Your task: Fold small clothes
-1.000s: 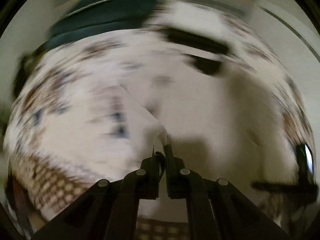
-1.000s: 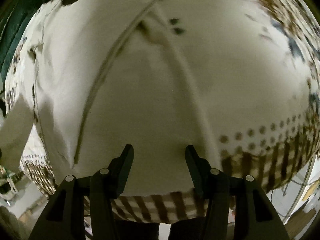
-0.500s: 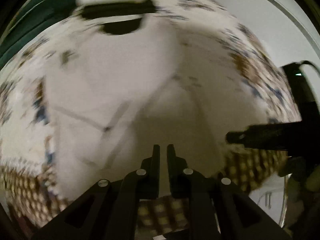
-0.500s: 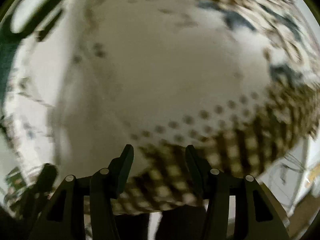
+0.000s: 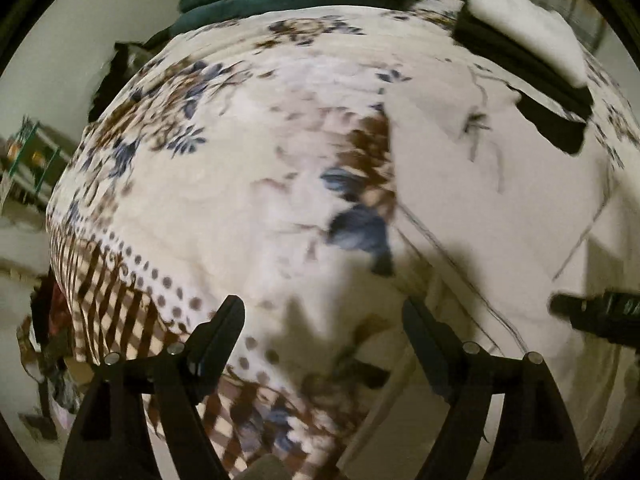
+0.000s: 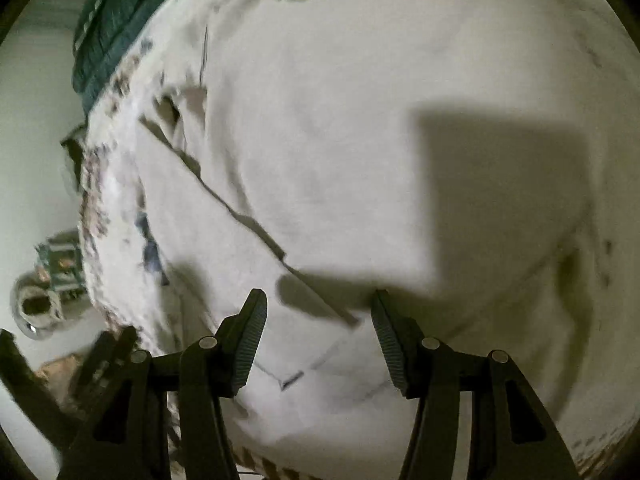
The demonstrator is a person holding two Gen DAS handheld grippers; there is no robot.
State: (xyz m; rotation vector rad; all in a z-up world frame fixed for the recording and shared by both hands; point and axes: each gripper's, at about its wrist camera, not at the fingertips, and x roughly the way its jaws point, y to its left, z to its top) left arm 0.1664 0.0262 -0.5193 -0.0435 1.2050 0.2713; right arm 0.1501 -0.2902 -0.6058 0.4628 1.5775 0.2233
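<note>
Both grippers empty, left gripper (image 5: 322, 344) fingers now spread wide after releasing white garment (image 6: 360, 160), right gripper (image 6: 318, 336) still wide

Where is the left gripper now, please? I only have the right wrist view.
Observer: The left gripper is open and empty, over the floral bedspread, beside the white garment.
Operator: Thank you. Is anything folded already?
Observer: Yes, a white folded piece lies on a black folded piece at the far side of the bedspread.
</note>
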